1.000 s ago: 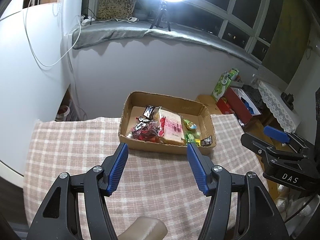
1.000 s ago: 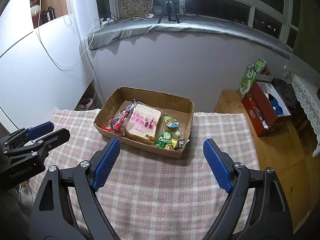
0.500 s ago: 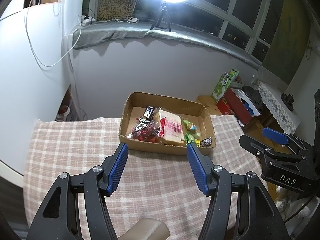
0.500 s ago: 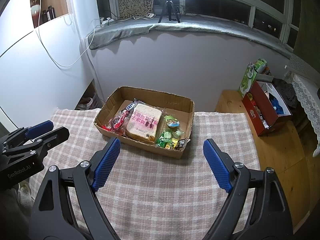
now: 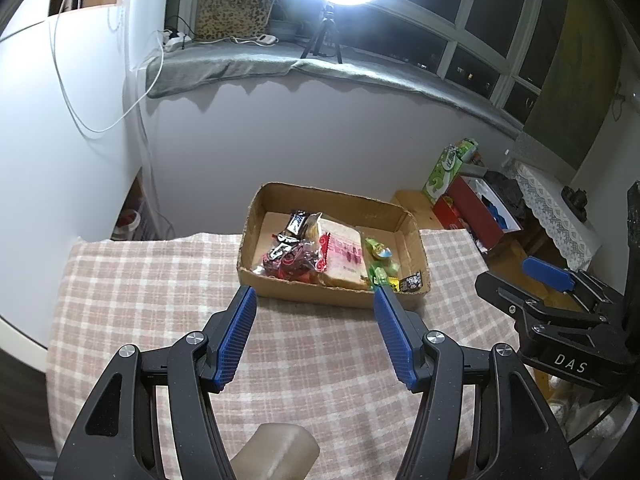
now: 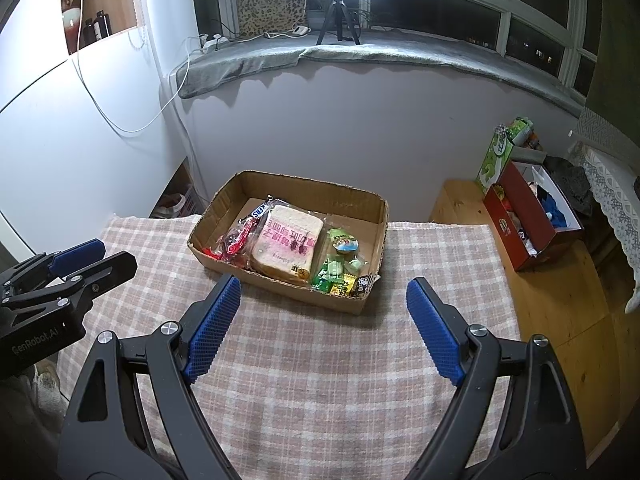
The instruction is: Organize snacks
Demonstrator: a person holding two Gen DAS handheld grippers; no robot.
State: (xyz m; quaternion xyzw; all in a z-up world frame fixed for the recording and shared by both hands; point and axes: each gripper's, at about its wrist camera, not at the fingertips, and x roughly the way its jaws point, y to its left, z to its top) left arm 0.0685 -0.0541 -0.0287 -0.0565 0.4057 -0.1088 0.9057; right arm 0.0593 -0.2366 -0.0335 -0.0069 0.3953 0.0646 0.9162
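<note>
Left gripper [image 5: 314,294]: 2 blue pads partly apart, nothing between them, touching nothing.
Right gripper [image 6: 324,286]: pads spread wider, empty, clear of the cloth.
Snacks [image 6: 288,242]: packets lying inside the cardboard box [image 6: 304,190].
Box: on the checked tablecloth [image 6: 320,360], just beyond both grippers.

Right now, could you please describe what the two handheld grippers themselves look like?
Both are matte black plastic. The left gripper and right gripper each have two angular fingers lined with blue ribbed pads, silver screws at the pivots and triangular cut-outs in the frame. White lettering marks their bodies: "DAS" on the right one, "GenRobot.AI" on the left.
</note>
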